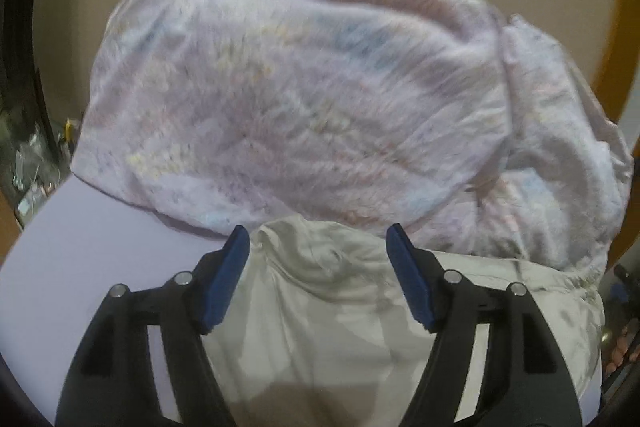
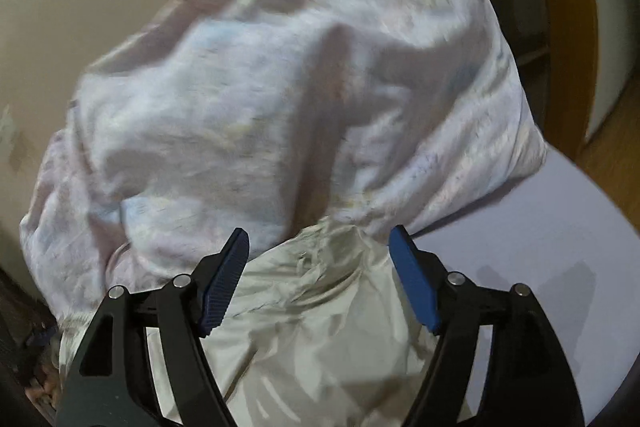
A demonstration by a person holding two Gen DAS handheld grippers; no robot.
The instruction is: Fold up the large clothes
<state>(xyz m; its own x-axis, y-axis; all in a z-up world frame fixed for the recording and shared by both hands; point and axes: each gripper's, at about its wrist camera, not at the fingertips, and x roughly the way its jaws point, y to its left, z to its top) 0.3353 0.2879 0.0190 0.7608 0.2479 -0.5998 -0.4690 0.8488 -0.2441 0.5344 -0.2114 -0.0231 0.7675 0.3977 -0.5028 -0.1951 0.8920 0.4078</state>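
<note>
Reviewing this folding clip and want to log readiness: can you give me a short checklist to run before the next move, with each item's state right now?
1. Left gripper open: ok, jaws apart over the shiny grey-white fabric.
2. Right gripper open: ok, nothing clamped.
3. Fabric between the jaws to grip: ok in both views; grey-white cloth lies there.
4. Pastel printed garment spread flat: not ok, it is bunched and creased.
5. Clean edge or corner chosen: cannot tell, both views are blurred.
6. Bare lilac tabletop beside the pile: ok.
</note>
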